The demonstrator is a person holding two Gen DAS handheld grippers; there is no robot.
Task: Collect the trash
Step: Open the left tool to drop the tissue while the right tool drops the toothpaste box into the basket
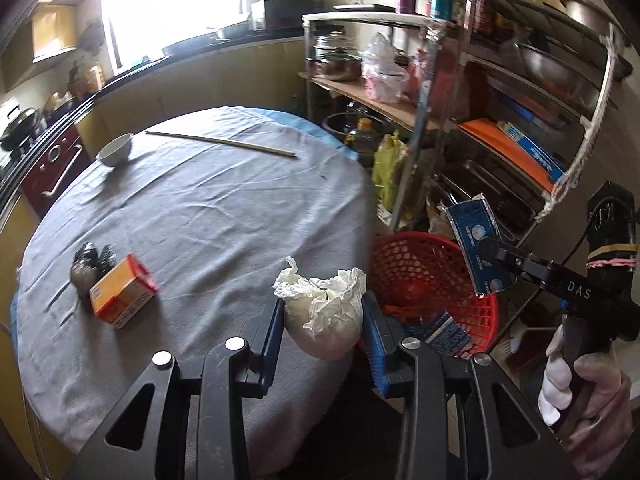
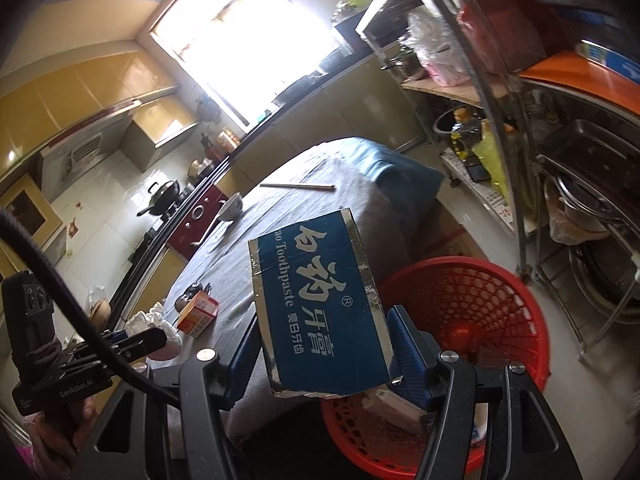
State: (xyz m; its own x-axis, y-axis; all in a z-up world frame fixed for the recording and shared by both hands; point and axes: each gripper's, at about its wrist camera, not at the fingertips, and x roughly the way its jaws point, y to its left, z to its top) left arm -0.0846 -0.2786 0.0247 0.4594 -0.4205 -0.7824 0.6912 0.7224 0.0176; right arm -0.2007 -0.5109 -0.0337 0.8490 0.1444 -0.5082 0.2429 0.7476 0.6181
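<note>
My left gripper (image 1: 323, 308) is shut on a white paper cup stuffed with crumpled tissue (image 1: 326, 320), held over the near right edge of the round table (image 1: 208, 216). Just to its right, a red mesh basket (image 1: 420, 264) stands on the floor with some trash inside. My right gripper (image 2: 324, 320) is shut on a blue toothpaste box (image 2: 320, 312), tilted upright above the basket's (image 2: 500, 304) near left rim. In the left wrist view the same box (image 1: 476, 248) hangs over the basket. An orange carton (image 1: 122, 292) and a dark crumpled wrapper (image 1: 92, 260) lie on the grey cloth.
A white bowl (image 1: 116, 150) and chopsticks (image 1: 220, 144) lie at the table's far side. A metal rack (image 1: 500, 128) crowded with pots, bags and boxes stands right behind the basket. A counter with a stove runs along the left wall.
</note>
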